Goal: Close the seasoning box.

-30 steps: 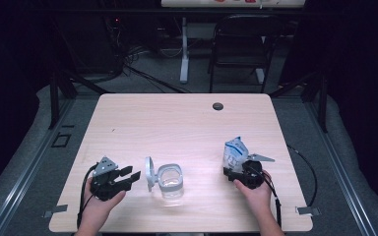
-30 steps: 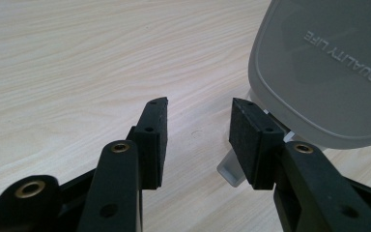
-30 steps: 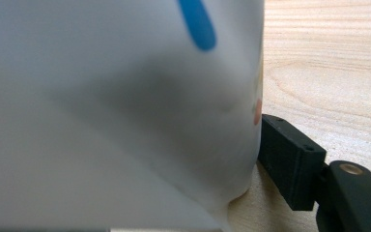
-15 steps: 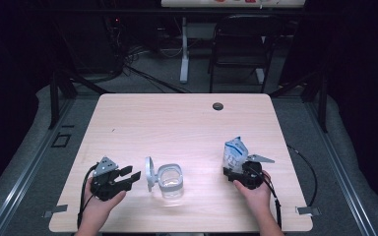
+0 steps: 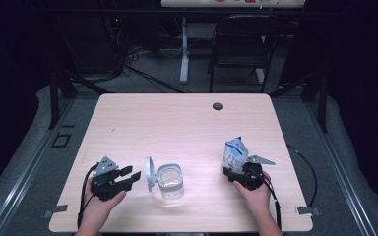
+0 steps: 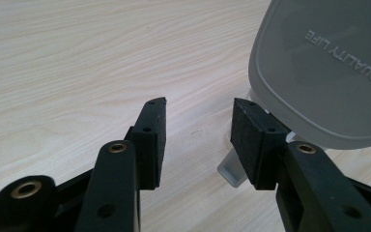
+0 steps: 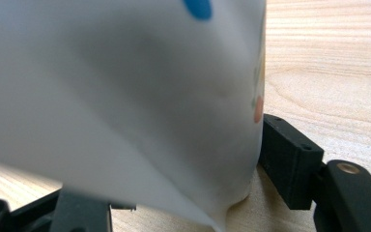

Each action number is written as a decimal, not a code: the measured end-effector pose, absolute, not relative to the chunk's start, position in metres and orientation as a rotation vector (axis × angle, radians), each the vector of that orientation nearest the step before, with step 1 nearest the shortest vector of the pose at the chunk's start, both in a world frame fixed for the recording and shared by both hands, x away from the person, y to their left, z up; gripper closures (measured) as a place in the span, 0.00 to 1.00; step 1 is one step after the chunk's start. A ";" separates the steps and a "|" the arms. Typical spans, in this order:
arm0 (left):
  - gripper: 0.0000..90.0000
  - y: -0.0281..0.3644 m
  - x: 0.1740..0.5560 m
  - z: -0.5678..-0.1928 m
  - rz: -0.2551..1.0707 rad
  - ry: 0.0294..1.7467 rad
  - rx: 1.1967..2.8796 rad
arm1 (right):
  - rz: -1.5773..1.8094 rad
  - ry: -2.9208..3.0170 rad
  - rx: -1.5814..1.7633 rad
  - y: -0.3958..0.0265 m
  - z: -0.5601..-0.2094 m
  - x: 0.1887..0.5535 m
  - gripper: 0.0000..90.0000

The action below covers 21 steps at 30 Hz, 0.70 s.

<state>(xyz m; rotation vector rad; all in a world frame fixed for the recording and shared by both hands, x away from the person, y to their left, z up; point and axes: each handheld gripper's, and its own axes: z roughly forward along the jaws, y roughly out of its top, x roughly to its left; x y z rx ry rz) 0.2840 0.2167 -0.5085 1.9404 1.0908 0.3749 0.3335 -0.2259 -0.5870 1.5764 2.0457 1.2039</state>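
A clear plastic container (image 5: pixel 170 180) stands near the table's front edge, its grey hinged lid (image 5: pixel 149 173) swung up on its left side. My left gripper (image 5: pixel 134 173) is open just left of that lid, jaws pointing at it with nothing between them. In the left gripper view the gripper (image 6: pixel 198 108) gapes over bare wood, and the lid (image 6: pixel 326 67), marked QUALITY LIFE, stands close at the upper right. My right gripper (image 5: pixel 237 172) is shut on the base of a white and blue pouch (image 5: pixel 236 152), which stands upright. Up close the pouch (image 7: pixel 125 96) presses against one black pad (image 7: pixel 290 157).
The light wooden table (image 5: pixel 177 123) has a dark round grommet (image 5: pixel 218 106) near its far edge. A black chair (image 5: pixel 241 44) and a white stand post (image 5: pixel 183 54) sit beyond it. Cables trail from both grippers off the front.
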 end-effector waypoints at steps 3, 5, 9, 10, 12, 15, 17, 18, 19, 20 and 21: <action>0.64 0.217 0.284 -0.509 0.374 1.091 1.942 | 1.282 1.986 1.594 -0.222 -0.590 0.334 0.43; 0.64 0.216 0.284 -0.509 0.373 1.093 1.941 | 1.253 2.008 1.589 -0.223 -0.589 0.334 0.43; 0.64 0.216 0.284 -0.509 0.378 1.092 1.932 | 1.260 2.004 1.587 -0.223 -0.589 0.334 0.45; 0.64 0.216 0.284 -0.509 0.377 1.093 1.932 | 1.264 2.005 1.586 -0.223 -0.590 0.334 0.45; 0.64 0.216 0.284 -0.509 0.375 1.093 1.934 | 1.265 2.006 1.583 -0.223 -0.590 0.334 0.46; 0.64 0.216 0.285 -0.509 0.376 1.091 1.937 | 1.264 2.013 1.578 -0.224 -0.589 0.334 0.48; 0.64 0.217 0.285 -0.509 0.375 1.090 1.933 | 1.260 2.014 1.574 -0.224 -0.589 0.334 0.49; 0.64 0.217 0.285 -0.509 0.377 1.090 1.933 | 1.261 2.014 1.572 -0.224 -0.589 0.334 0.50; 0.64 0.217 0.285 -0.509 0.375 1.091 1.931 | 1.263 2.014 1.570 -0.224 -0.589 0.334 0.50; 0.64 0.217 0.285 -0.509 0.375 1.091 1.931 | 1.262 2.014 1.566 -0.223 -0.589 0.334 0.50; 0.64 0.217 0.285 -0.509 0.375 1.093 1.933 | 1.254 2.017 1.564 -0.223 -0.589 0.334 0.51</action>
